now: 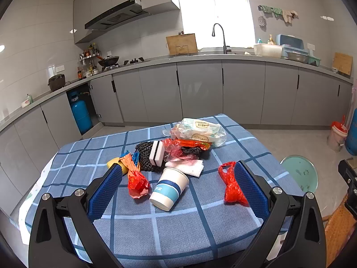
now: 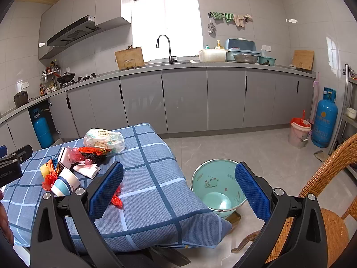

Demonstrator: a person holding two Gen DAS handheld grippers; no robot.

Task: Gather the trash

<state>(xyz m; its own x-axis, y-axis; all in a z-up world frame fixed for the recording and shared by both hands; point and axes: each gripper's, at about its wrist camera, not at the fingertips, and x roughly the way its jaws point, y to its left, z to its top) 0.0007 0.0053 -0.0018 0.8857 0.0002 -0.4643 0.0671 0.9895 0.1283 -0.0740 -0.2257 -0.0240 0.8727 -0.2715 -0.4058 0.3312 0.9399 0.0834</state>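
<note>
Trash lies on a table under a blue checked cloth (image 1: 223, 223). A tipped paper cup (image 1: 169, 188) with a blue band lies in the middle, an orange-red wrapper (image 1: 136, 179) to its left and a red plastic bag (image 1: 233, 184) to its right. Behind them are a white tissue (image 1: 189, 166), a black-and-white sponge (image 1: 156, 155), a black net (image 1: 145, 154) and a clear bag of packets (image 1: 198, 131). My left gripper (image 1: 178, 169) is open above the cup, touching nothing. My right gripper (image 2: 178, 174) is open over the table's right edge, beside a pale green bin (image 2: 217, 186) on the floor.
A wicker chair (image 2: 330, 201) stands at the right, close to the green bin. Grey kitchen cabinets (image 2: 185, 102) run along the back wall. A blue gas cylinder (image 2: 324, 120) and a small white bucket (image 2: 299, 132) with a red bag stand at the far right.
</note>
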